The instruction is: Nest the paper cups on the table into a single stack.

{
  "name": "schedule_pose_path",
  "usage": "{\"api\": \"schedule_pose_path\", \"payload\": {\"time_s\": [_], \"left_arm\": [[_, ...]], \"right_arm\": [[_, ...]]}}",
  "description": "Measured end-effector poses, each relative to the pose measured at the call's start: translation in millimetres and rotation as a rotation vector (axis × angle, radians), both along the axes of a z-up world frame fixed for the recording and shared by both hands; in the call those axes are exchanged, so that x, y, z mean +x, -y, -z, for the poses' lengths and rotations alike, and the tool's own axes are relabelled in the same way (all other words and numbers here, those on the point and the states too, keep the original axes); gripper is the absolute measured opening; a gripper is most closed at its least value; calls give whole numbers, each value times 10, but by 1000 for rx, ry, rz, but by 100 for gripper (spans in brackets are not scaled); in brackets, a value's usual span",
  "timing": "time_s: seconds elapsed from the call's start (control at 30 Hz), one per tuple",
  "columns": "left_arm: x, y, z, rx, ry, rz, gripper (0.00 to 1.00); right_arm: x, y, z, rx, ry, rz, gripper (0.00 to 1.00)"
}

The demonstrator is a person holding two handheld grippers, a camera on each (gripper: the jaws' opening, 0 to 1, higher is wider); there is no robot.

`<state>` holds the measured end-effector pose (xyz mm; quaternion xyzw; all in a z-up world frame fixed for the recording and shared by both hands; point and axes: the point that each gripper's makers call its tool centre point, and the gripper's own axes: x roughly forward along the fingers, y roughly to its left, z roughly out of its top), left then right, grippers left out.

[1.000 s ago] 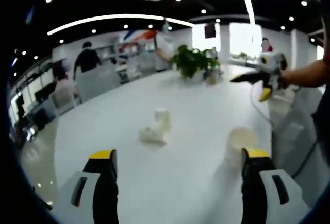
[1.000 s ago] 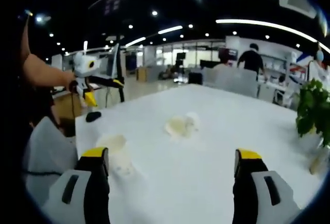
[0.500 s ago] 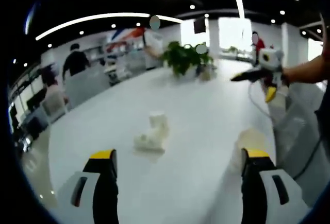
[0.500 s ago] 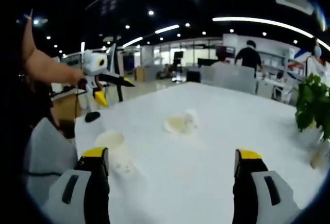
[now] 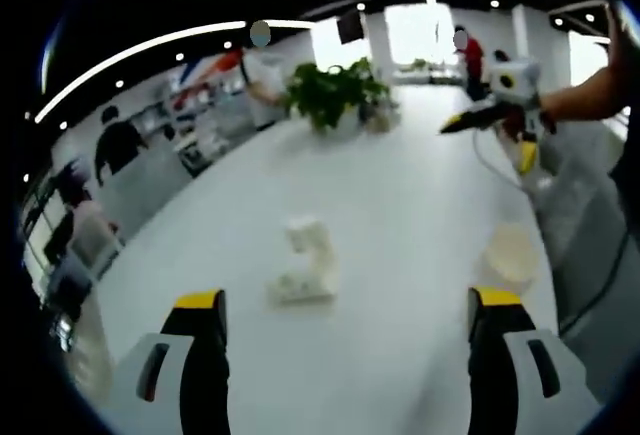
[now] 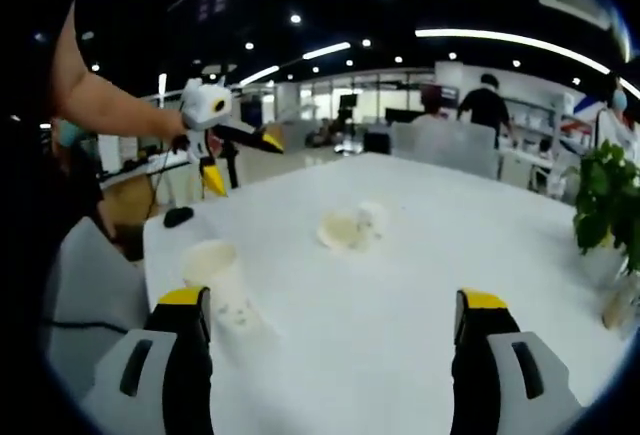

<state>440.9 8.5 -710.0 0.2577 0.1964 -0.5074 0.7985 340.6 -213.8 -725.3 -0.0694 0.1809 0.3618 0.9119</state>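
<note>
1. While both grippers hang above it with nothing taken up, the white table point(image 5: 400, 195) spreads from near to far, its bare top giving the cups room to be gathered.
2. At the table's far end stands a potted plant point(image 5: 330, 95), well apart from the cups and out of the working area.
3. The left gripper point(image 5: 345, 305) has its jaws spread wide and empty, seemingly readied to close round a cup; seen from the right gripper view, it is held raised over the table's near-left edge.
4. The right gripper point(image 6: 330, 305) likewise holds its jaws wide apart, with nothing between them.
5. Out in the middle of the table lies a pair of cups point(image 5: 305, 270), one tipped on its side and touching the other; both are plain white paper, blurred.
6. A single cup point(image 6: 215, 270) stands upright, mouth open, near the table edge just beside the right gripper's left jaw, probably the easiest first pick.
</note>
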Motion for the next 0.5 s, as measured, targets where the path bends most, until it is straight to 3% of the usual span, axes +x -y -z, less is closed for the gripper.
{"api": "schedule_pose_path", "payload": {"time_s": [0.33, 0.5], "left_arm": [[173, 138, 105, 63, 2, 82, 98], [302, 201, 192, 136, 36, 157, 98]], "right_arm": [[-6, -17, 62, 20, -12, 6, 100], [-5, 10, 55, 34, -12, 20, 99]]}}
